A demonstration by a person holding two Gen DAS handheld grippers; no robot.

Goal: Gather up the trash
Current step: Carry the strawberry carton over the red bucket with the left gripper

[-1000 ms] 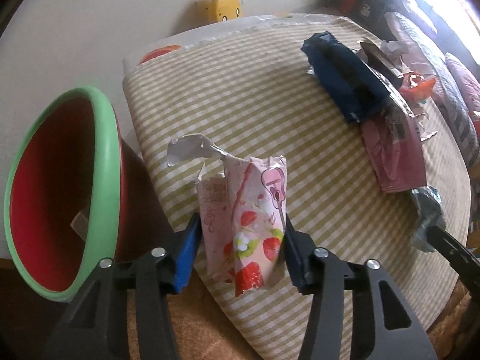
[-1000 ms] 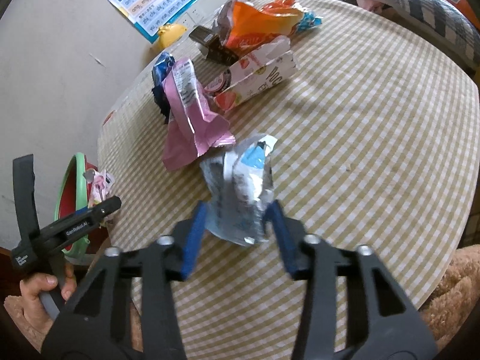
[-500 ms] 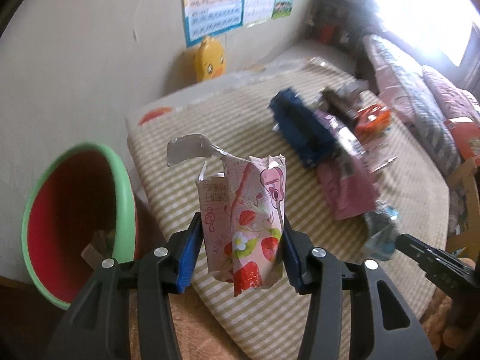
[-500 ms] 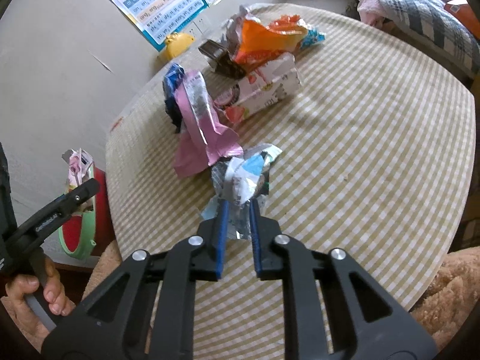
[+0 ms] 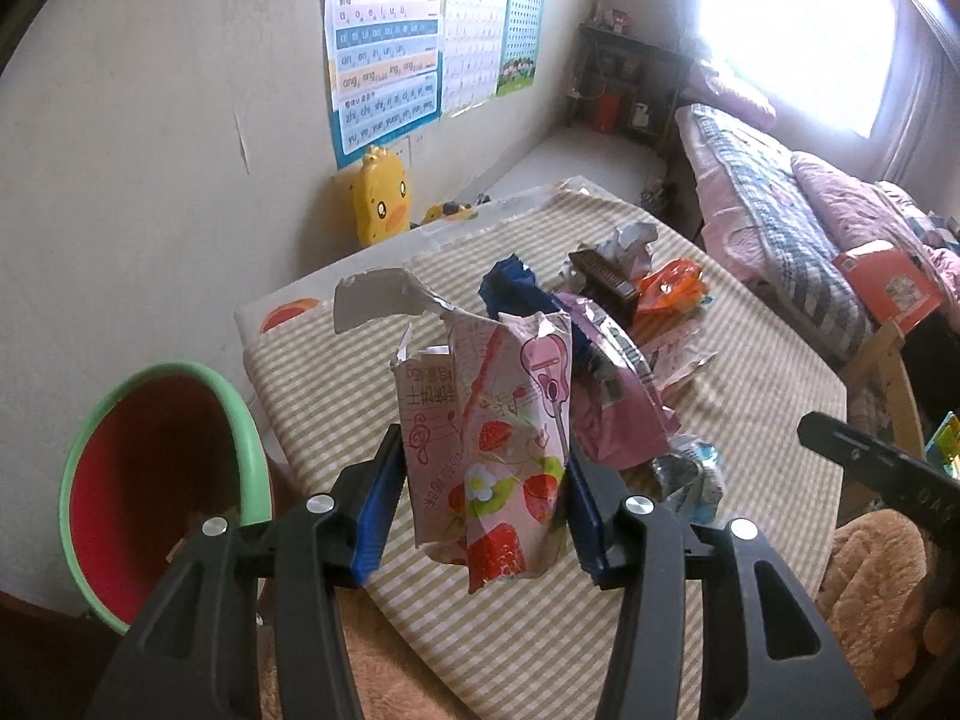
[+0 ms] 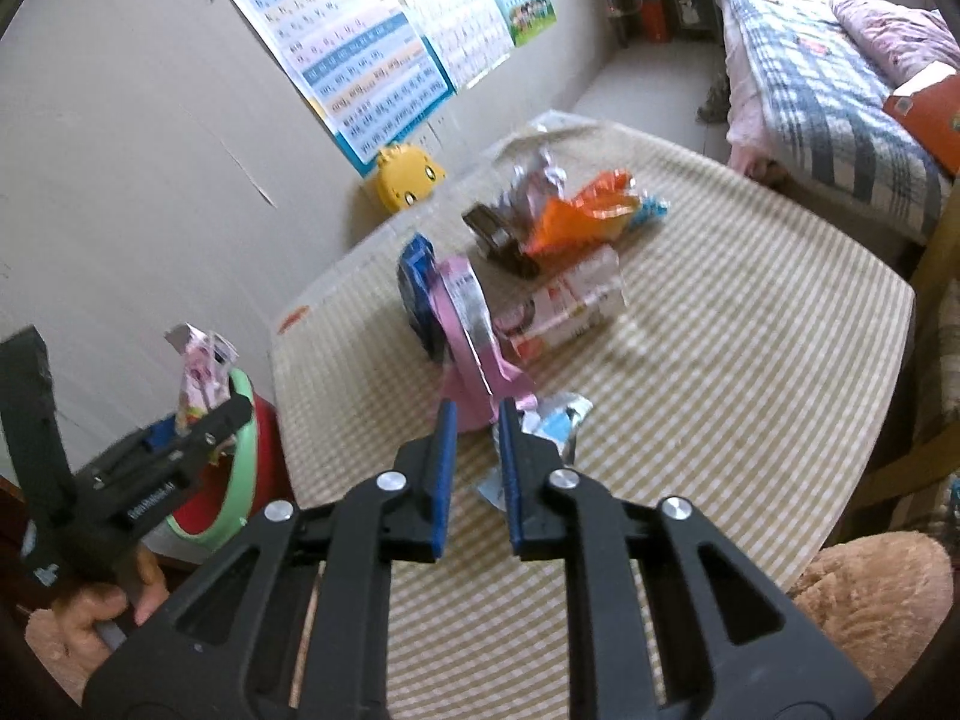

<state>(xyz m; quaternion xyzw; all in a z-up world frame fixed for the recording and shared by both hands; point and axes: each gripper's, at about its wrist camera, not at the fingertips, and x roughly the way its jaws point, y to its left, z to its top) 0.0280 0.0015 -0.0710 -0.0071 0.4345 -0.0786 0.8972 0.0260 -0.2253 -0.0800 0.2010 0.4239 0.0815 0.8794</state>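
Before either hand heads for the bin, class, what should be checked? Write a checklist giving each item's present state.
1. Left gripper clamps the strawberry wrapper: ok.
2. Bin mouth open, beside the table: ok.
3. Right gripper, jaws just been closing, holds the silver wrapper: cannot tell.
4. Table cleared: not ok; the orange wrapper and others remain.
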